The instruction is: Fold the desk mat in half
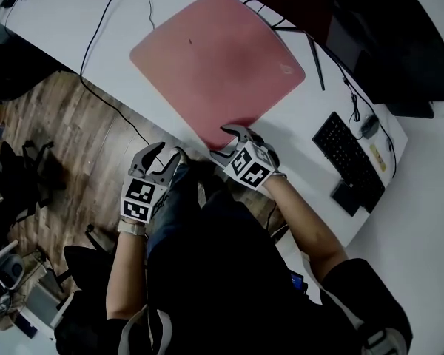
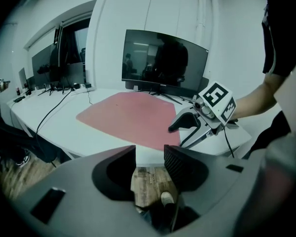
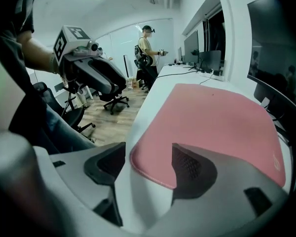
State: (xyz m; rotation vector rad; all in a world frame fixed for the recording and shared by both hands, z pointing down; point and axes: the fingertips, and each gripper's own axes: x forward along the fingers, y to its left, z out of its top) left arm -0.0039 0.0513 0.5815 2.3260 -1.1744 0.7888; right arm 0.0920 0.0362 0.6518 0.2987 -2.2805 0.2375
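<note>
Head view: pink mat (image 1: 218, 58) flat on desk (image 1: 52, 21) (corner logo (image 1: 287, 68) unreadable). Right gripper (image 1: 222, 143) jaws apart around its near corner; left gripper (image 1: 168, 154) jaws apart, empty.

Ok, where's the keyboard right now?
In the head view the keyboard lies on the white desk, right of the pink desk mat, with the mouse beside it.

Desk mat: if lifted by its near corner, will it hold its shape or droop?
The desk mat looks thin and lies dead flat on the desk, so it will probably droop and bend easily rather than stay stiff. Its broad area suggests it may drag, not lift cleanly. The stitched edge probably offers some grip.
</note>
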